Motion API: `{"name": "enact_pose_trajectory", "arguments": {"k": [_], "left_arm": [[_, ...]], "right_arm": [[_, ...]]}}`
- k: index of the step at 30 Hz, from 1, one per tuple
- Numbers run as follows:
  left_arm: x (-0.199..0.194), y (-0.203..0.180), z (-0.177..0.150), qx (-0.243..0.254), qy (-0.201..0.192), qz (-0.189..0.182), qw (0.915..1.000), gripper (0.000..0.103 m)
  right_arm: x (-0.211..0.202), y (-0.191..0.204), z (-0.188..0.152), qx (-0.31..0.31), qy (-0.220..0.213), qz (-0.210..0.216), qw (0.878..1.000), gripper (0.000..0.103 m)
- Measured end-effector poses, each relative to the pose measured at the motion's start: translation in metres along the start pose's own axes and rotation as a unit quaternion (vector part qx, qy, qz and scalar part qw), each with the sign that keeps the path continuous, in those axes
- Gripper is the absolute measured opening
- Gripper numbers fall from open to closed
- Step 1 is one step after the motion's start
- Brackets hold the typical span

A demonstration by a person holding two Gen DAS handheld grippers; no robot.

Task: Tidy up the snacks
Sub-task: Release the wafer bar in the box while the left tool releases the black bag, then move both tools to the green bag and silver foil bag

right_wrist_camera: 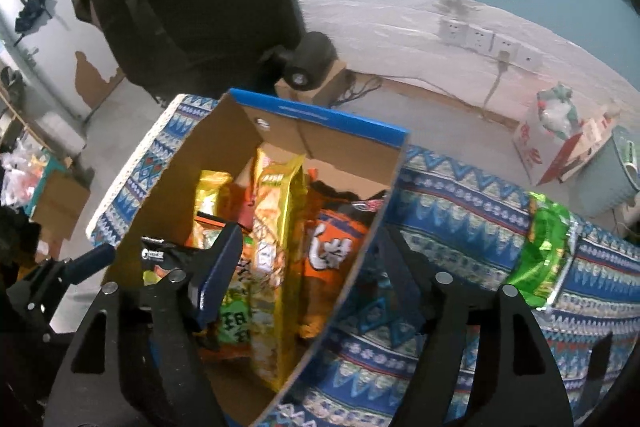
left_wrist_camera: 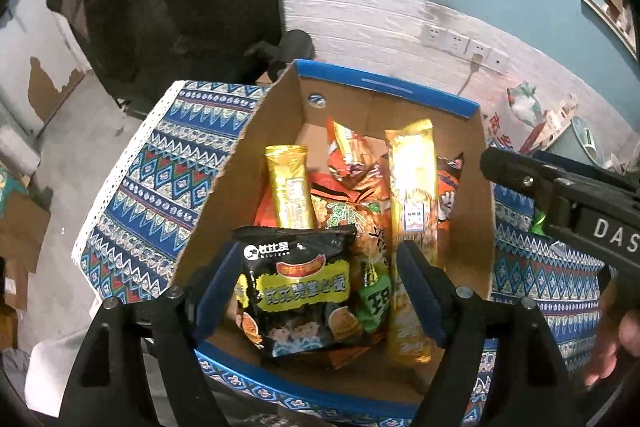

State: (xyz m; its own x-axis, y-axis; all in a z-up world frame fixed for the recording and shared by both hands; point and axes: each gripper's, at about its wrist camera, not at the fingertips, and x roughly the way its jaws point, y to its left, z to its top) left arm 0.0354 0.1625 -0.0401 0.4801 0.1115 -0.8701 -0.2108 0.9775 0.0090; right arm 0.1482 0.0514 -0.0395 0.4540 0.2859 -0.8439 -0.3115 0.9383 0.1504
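A brown cardboard box (left_wrist_camera: 224,195) with a blue rim holds several snack packs: gold sticks (left_wrist_camera: 412,187), orange bags (left_wrist_camera: 352,155). My left gripper (left_wrist_camera: 316,291) hangs open over the box's near end; a black snack pack (left_wrist_camera: 304,291) lies between its fingers, which stand apart from it. My right gripper (right_wrist_camera: 296,279) is open and empty, straddling the box's right wall (right_wrist_camera: 360,247): its left finger (right_wrist_camera: 216,275) is inside the box, the right one outside. A green snack pack (right_wrist_camera: 544,251) lies on the patterned cloth to the right.
The box (right_wrist_camera: 320,119) stands on a table with a blue patterned cloth (right_wrist_camera: 460,219). A black speaker (right_wrist_camera: 312,63) on a small carton, wall sockets (right_wrist_camera: 480,39) and a red-and-white box (right_wrist_camera: 544,151) sit behind the table. The right gripper's body (left_wrist_camera: 568,195) shows at the box's right.
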Motion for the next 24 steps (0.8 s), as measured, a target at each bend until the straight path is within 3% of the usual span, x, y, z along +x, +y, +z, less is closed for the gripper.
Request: {"name": "enact_pose_trajectory", "arguments": {"k": [24], "left_arm": [[-0.008,-0.076,-0.004,0.069,0.0,-0.01,0.9976,0.08]], "right_arm": [[-0.058,-0.09,-0.037,0.042,-0.01,-0.055,0.998,0.075]]}}
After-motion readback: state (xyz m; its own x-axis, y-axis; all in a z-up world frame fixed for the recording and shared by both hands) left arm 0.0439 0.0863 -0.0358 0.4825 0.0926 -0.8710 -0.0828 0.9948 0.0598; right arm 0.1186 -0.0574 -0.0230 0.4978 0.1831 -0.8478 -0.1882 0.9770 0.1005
